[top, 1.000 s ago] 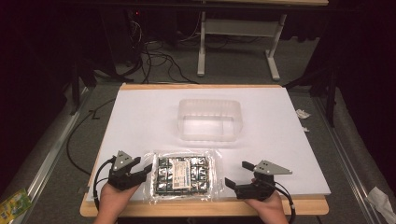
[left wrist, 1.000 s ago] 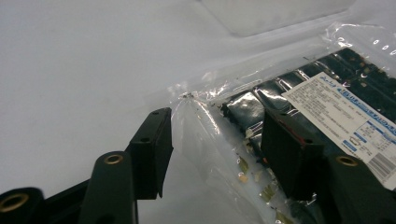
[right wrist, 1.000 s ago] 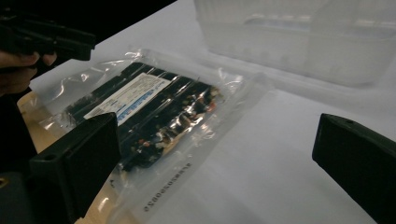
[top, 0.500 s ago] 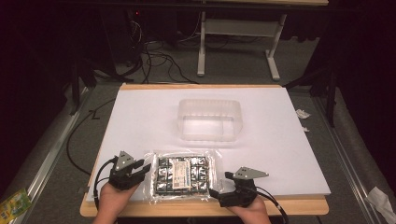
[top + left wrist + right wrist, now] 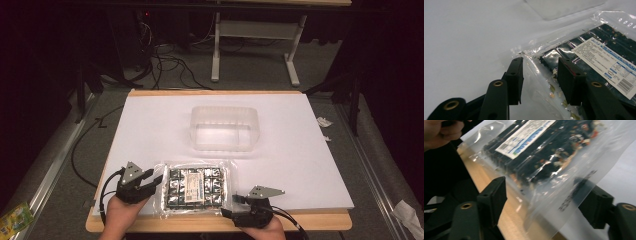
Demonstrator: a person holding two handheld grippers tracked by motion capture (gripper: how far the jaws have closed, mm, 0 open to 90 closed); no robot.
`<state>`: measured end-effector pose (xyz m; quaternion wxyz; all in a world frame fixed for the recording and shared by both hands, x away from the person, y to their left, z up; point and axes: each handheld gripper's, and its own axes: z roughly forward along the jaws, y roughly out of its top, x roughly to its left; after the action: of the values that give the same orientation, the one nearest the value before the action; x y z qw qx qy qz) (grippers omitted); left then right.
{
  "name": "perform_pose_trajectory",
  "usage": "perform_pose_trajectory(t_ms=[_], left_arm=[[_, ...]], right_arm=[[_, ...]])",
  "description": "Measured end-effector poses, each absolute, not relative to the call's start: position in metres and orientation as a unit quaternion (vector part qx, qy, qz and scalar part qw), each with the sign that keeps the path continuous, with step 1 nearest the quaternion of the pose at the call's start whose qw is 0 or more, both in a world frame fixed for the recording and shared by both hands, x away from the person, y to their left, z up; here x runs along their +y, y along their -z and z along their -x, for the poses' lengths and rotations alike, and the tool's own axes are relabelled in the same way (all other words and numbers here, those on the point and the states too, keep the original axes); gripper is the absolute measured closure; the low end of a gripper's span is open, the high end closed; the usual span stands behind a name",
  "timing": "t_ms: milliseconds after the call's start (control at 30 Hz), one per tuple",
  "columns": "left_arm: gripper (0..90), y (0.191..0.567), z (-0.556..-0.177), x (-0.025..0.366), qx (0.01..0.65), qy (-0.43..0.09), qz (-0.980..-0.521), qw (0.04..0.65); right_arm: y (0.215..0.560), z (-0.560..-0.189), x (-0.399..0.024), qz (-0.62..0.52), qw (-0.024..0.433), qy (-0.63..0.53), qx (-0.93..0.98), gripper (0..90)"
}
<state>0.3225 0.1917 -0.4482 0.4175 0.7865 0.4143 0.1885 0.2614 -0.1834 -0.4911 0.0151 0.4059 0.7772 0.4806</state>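
Straddling the clear plastic bag (image 5: pixel 196 187) of dark packets near the container (image 5: pixel 224 128), your left claw (image 5: pixel 155 180) and right claw (image 5: pixel 231 204) have been closing, unclamped. It's floppy, slippery film; pinch the empty margins.

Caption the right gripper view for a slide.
Right gripper jaws closing around the clear bag's corner at the table edge.

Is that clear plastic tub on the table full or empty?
Empty. The clear tub stands open-topped on the white table, and the high view shows only its bare see-through bottom and walls inside.
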Motion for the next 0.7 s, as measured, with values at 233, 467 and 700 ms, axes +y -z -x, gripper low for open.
perform_pose_trajectory(t_ms=[233, 467, 700], left_arm=[[55.4, 0.447, -0.322, 0.193, 0.415, -0.189, -0.783, 0.423], [55.1, 0.447, -0.322, 0.193, 0.413, -0.190, -0.783, 0.423], [54.8, 0.446, -0.321, 0.192, 0.410, -0.196, -0.781, 0.428]], right_arm=[[0.491, -0.255, -0.187, -0.398, 0.014, -0.484, 0.779, 60.6], [0.486, -0.255, -0.193, -0.403, 0.019, -0.489, 0.773, 75.2], [0.475, -0.253, -0.205, -0.406, 0.041, -0.504, 0.762, 83.0]])
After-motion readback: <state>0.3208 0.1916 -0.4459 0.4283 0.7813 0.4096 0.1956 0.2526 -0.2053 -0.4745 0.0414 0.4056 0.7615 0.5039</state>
